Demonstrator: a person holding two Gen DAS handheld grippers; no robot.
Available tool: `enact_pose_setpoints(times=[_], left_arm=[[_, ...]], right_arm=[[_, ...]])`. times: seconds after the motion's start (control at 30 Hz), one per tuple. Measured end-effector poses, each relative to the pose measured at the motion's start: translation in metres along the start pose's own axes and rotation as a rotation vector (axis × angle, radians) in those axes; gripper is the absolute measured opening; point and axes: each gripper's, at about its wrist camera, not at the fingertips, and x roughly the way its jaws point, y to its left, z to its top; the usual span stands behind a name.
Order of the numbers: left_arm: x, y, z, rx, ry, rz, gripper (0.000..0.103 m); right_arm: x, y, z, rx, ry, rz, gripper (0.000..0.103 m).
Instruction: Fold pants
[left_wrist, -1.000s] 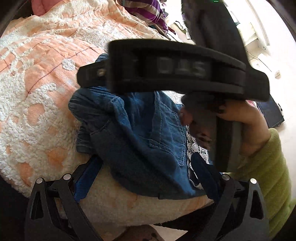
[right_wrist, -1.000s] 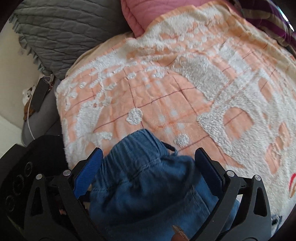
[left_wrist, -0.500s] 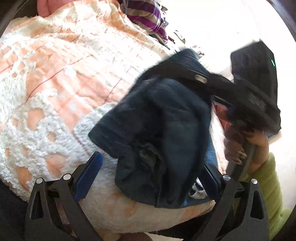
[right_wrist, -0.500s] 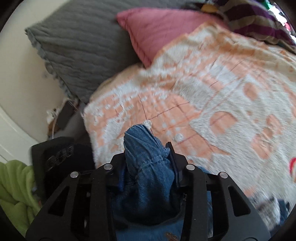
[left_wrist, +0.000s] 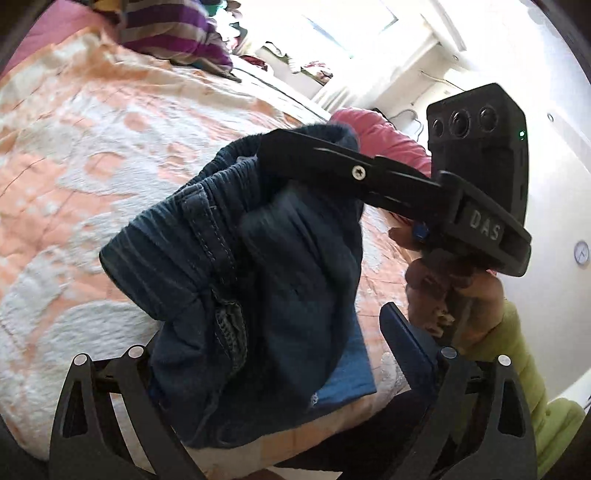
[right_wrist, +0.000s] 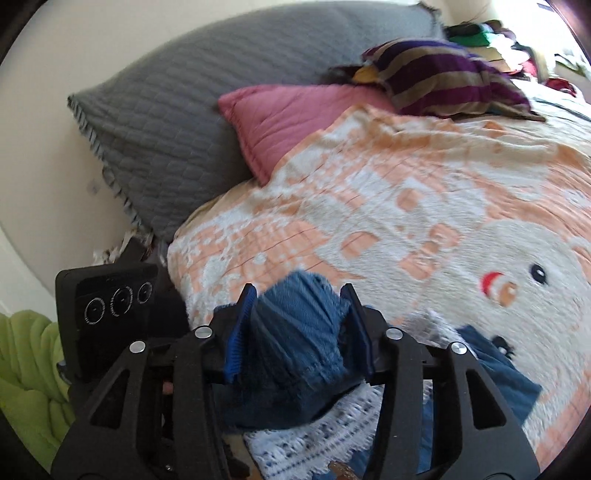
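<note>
The pants (left_wrist: 258, 280) are dark blue denim with an elastic waistband, bunched and hanging above the bed. My right gripper (right_wrist: 301, 325) is shut on a bunch of the waistband (right_wrist: 299, 332); it also shows in the left wrist view (left_wrist: 314, 155), holding the denim up from the right. My left gripper (left_wrist: 273, 354) is open, its fingers wide on either side of the hanging denim, not clamping it. The left gripper's body (right_wrist: 107, 317) shows at the lower left of the right wrist view.
An orange and white fleece blanket (right_wrist: 424, 206) covers the bed. A grey pillow (right_wrist: 177, 96), a pink pillow (right_wrist: 295, 114) and a striped purple cloth (right_wrist: 443, 77) lie at its head. A white lace cloth (right_wrist: 325, 432) lies under the pants near the bed edge.
My right gripper closed on the waistband and lifted the pants up off the blanket, swinging to the right. My left gripper stayed open.
</note>
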Motion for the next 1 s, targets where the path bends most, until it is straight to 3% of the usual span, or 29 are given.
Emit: enact_pose_setpoints(times=[0.13, 0.23, 0.3, 0.33, 0.5, 0.63, 0.77, 0.87, 0.93, 1.0], left_arm=[[0.017, -0.014, -0.008, 0.068, 0.021, -0.065, 0.094], [0.032, -0.017, -0.025, 0.126, 0.094, -0.132, 0.094], [0.037, -0.022, -0.037, 0.171, 0.13, -0.13, 0.094], [0.039, -0.025, -0.038, 0.207, 0.129, -0.117, 0.094], [0.039, -0.044, -0.063, 0.342, 0.13, -0.072, 0.094], [0.044, -0.052, -0.069, 0.386, 0.148, -0.058, 0.094], [0.037, -0.055, -0.067, 0.378, 0.152, -0.077, 0.094], [0.018, -0.052, -0.053, 0.345, 0.087, -0.106, 0.094], [0.002, -0.048, -0.042, 0.355, 0.018, -0.054, 0.094], [-0.004, -0.041, -0.034, 0.366, -0.017, 0.048, 0.094]], right_arm=[[-0.028, -0.031, -0.014, 0.108, -0.073, -0.016, 0.052], [-0.051, -0.041, -0.019, 0.101, -0.08, -0.139, 0.055], [-0.061, -0.044, -0.024, 0.096, -0.062, -0.198, 0.057], [-0.064, -0.044, -0.029, 0.09, -0.031, -0.25, 0.057], [-0.045, -0.045, -0.049, 0.072, 0.12, -0.339, 0.059], [-0.016, -0.065, -0.076, 0.05, 0.337, -0.546, 0.06], [-0.021, -0.073, -0.083, 0.087, 0.327, -0.53, 0.064], [-0.025, -0.071, -0.082, 0.076, 0.313, -0.523, 0.064], [-0.033, -0.068, -0.077, 0.074, 0.269, -0.494, 0.066], [-0.041, -0.063, -0.069, 0.059, 0.207, -0.501, 0.066]])
